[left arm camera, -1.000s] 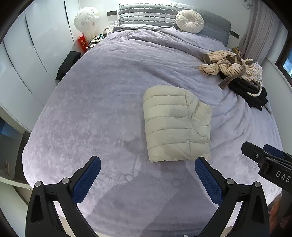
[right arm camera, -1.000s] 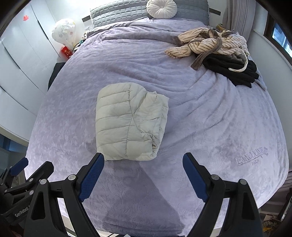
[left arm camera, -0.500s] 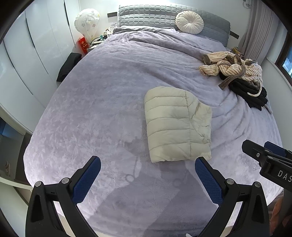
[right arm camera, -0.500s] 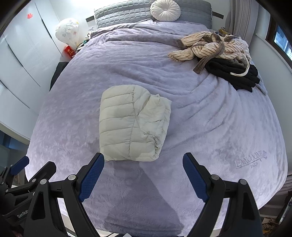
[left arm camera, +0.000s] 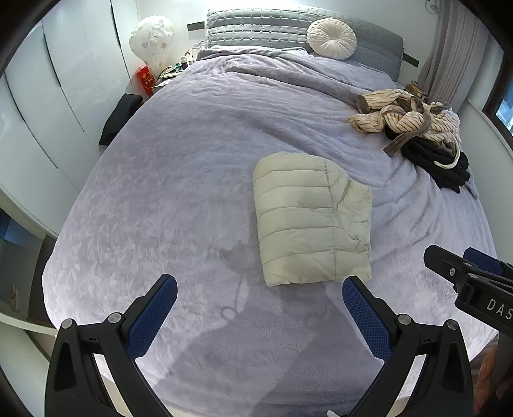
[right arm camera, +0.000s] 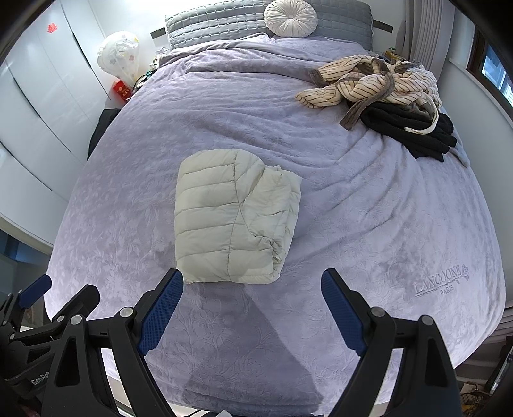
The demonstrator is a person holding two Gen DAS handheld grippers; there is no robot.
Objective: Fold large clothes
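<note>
1. Wardrobe doors (left arm camera: 48, 106), white, at 9 to 10 o'clock in the left wrist view; upper parts cut off by the lens edge.
2. Dark item (left arm camera: 120, 117) on the floor beside the bed, 10 o'clock; kind cannot be told.
3. White patterned bag (left arm camera: 152, 40) and red box (left arm camera: 145, 78) at 11 o'clock by the headboard; small things behind them too small to make out.
4. Left tongs (left arm camera: 259, 309), 6 o'clock in their own view, blue pads wide apart, nothing between them, held above the bed's near edge. In the right wrist view only part shows at 8 o'clock (right arm camera: 35, 288).
5. Bed (left arm camera: 192, 160), lilac embossed cover; near edge hidden behind the tongs.
6. Folded puffer jacket (left arm camera: 311, 218), cream, quilted; lies flat on the bed just right of centre, well apart from the clothes pile. Its right side is a rumpled fold whose inner layers are hidden.
7. Round white cushion (left arm camera: 332, 38), 12 o'clock, against the grey headboard (left arm camera: 256, 30).
8. Right tongs (right arm camera: 251, 306), wide apart, empty; in the left wrist view cut off at 4 o'clock (left arm camera: 461, 269).
9. Clothes pile (left arm camera: 413, 128), 2 o'clock: striped cream garment over black ones; separate pieces hard to tell.
10. Embroidered lettering (right arm camera: 441, 282) on the cover, 4 o'clock in the right wrist view.
</note>
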